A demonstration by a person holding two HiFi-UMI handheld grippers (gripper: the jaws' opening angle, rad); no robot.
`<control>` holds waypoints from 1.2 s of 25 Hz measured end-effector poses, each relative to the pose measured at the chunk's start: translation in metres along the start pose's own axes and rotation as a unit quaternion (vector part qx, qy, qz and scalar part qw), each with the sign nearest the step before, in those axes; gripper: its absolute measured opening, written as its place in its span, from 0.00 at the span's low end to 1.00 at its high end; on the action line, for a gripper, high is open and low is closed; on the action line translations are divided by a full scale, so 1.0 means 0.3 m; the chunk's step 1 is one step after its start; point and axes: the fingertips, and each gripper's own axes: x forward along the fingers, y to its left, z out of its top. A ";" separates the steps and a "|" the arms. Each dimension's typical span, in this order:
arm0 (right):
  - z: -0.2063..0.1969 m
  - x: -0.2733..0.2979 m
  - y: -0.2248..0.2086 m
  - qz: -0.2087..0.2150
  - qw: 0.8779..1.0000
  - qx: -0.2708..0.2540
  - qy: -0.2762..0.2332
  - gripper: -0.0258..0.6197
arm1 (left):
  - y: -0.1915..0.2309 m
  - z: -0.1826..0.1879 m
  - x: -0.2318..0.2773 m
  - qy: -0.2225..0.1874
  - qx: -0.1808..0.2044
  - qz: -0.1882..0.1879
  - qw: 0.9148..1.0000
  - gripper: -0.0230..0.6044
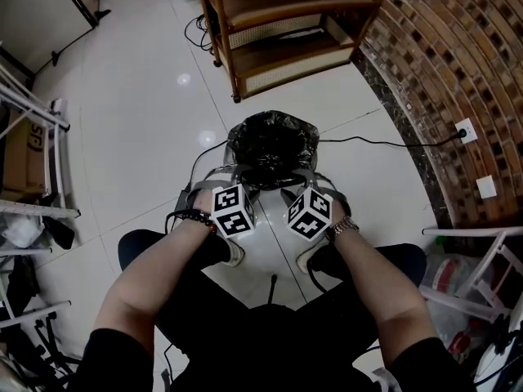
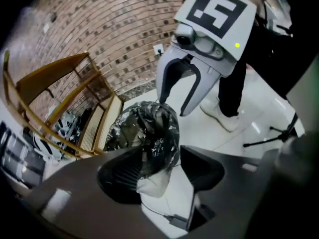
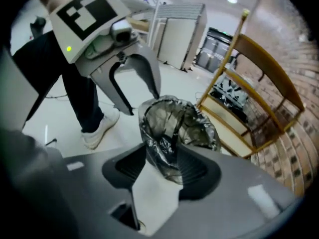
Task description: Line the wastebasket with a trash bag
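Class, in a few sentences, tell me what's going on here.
A person holds a gripper in each hand over a white wastebasket on the floor. A black trash bag already drapes over its rim. The left gripper and right gripper hover at the near edge, fingers apart, with the bag's edge between them.
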 end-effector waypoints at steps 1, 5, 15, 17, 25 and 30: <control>-0.004 0.023 0.017 0.006 0.999 -0.030 0.008 0.34 | -0.012 -0.001 0.022 0.008 0.028 -0.003 1.000 0.40; -0.028 0.106 0.068 0.030 0.992 -0.121 0.035 0.34 | -0.047 -0.029 0.116 0.038 0.091 -0.020 0.995 0.40; -0.089 0.193 0.079 0.041 0.982 -0.174 0.067 0.24 | -0.051 -0.060 0.201 0.068 0.184 -0.013 0.980 0.14; -0.086 0.195 0.070 0.036 0.982 -0.173 0.066 0.21 | -0.052 -0.066 0.205 0.069 0.187 -0.013 0.980 0.11; -0.072 0.137 0.057 0.036 0.990 -0.129 0.047 0.39 | -0.061 -0.060 0.163 0.042 0.159 -0.026 0.986 0.41; 0.036 -0.010 -0.029 -0.004 0.998 -0.064 -0.021 0.40 | -0.025 0.005 0.035 -0.016 0.117 -0.018 0.993 0.43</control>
